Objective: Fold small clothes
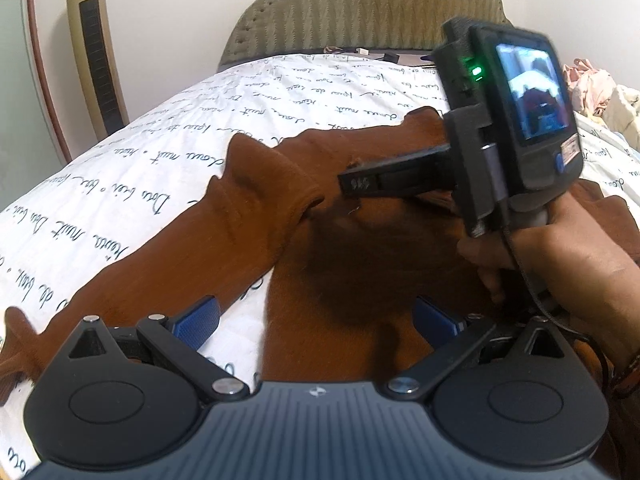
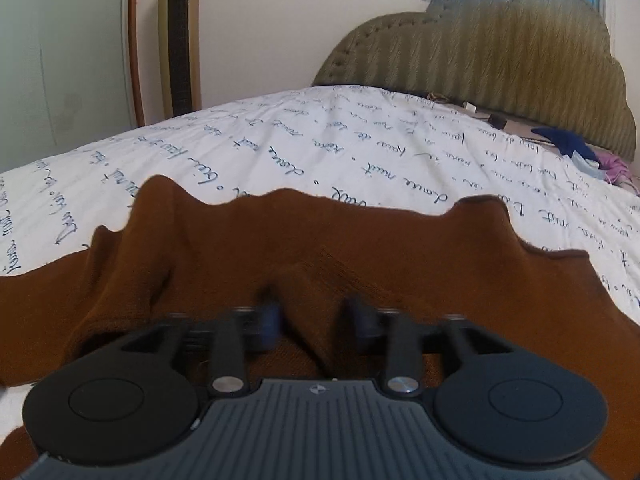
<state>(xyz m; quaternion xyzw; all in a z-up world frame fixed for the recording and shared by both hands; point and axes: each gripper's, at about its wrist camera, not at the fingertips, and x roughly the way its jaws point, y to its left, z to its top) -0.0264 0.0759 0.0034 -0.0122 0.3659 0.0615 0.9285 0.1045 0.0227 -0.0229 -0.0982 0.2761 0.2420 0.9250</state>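
Right gripper (image 2: 312, 320) low over brown garment (image 2: 360, 256), jaws parted, ridge of fabric standing between blue pads (image 2: 272, 318), pads blurred, not pressing. Left gripper (image 1: 316, 316) jaws spread wide, nothing clamped, garment beneath. Garment sprawled on white bedspread with script print (image 2: 320, 148), sleeve (image 1: 160, 248) trailing left. Hand (image 1: 560, 252) grips right gripper's handle. Padded headboard (image 2: 500, 56) behind; gold tower fan (image 2: 180, 36) at wall.
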